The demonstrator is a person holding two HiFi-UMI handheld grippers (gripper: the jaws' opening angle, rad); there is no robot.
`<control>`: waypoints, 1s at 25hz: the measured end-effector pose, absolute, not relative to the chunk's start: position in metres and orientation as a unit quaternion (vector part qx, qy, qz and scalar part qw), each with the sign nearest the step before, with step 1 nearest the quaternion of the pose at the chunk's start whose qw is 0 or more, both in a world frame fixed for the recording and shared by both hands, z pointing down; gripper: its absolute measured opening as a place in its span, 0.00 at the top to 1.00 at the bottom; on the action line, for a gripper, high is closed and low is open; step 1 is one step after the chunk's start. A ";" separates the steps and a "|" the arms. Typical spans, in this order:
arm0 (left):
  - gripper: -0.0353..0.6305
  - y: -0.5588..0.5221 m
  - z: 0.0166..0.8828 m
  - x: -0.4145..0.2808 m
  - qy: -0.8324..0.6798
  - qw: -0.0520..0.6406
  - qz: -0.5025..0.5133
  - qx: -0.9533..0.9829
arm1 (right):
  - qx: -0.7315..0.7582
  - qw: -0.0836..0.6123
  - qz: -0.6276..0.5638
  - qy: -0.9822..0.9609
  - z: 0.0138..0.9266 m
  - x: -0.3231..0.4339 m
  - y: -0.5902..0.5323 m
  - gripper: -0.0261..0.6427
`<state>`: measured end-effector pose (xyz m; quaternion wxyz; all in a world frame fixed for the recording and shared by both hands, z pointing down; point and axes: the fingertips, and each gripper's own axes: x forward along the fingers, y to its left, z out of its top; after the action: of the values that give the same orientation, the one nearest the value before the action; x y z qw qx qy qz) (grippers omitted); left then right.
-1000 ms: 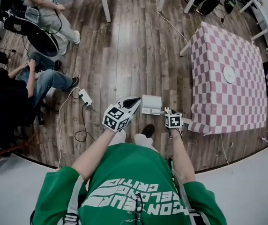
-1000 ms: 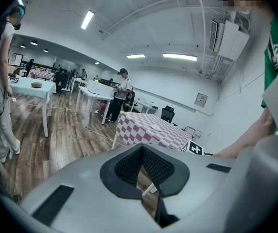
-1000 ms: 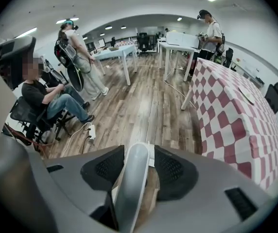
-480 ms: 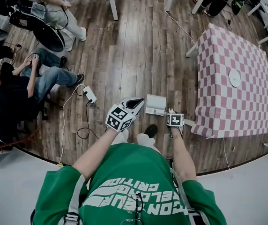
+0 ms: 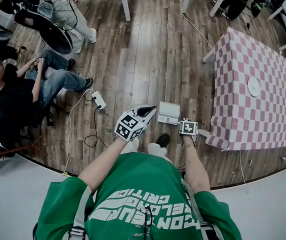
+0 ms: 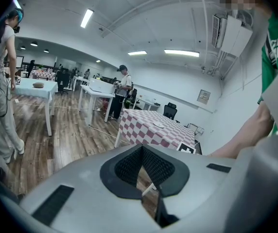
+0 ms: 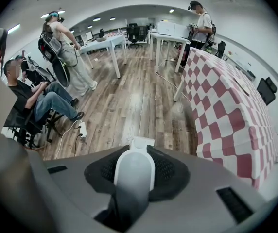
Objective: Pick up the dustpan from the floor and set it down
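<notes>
The white dustpan (image 5: pixel 168 112) lies on the wood floor just ahead of my feet, its handle pointing back at me. My right gripper (image 5: pixel 185 119) points steeply down over that handle. In the right gripper view the white handle (image 7: pixel 134 171) fills the gap between the black pads (image 7: pixel 165 171), and my right gripper (image 7: pixel 135 152) is closing on it, with both pads against its sides. My left gripper (image 5: pixel 150 109) hovers to the dustpan's left, held nearly level. In its own view my left gripper (image 6: pixel 141 149) has its tips together and holds nothing.
A table with a pink-checked cloth (image 5: pixel 253 94) stands close on the right and bears a white plate (image 5: pixel 253 86). A power strip (image 5: pixel 99 100) with cables lies on the floor to the left. A seated person (image 5: pixel 13 99) and white table legs (image 5: pixel 125 6) are farther off.
My right gripper has come down a little onto the dustpan's handle. The left gripper and the dustpan have kept their places.
</notes>
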<state>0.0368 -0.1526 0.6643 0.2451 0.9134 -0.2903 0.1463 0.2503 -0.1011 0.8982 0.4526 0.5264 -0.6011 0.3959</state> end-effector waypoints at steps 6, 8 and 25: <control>0.94 -0.155 0.665 0.039 -0.292 0.245 0.148 0.913 | 0.527 0.450 0.400 -0.600 0.900 0.254 -0.103 0.79; 0.94 -0.156 0.664 0.037 -0.292 0.245 0.148 0.913 | 0.527 0.448 0.402 -0.600 0.904 0.254 -0.102 0.79; 0.94 -0.162 0.654 0.032 -0.290 0.233 0.138 0.918 | 0.541 0.436 0.379 -0.611 0.862 0.262 -0.109 0.79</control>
<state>0.0323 -0.1622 0.6545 0.2330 0.9179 -0.2902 0.1378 0.2624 -0.1093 0.8623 0.4359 0.5410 -0.6113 0.3789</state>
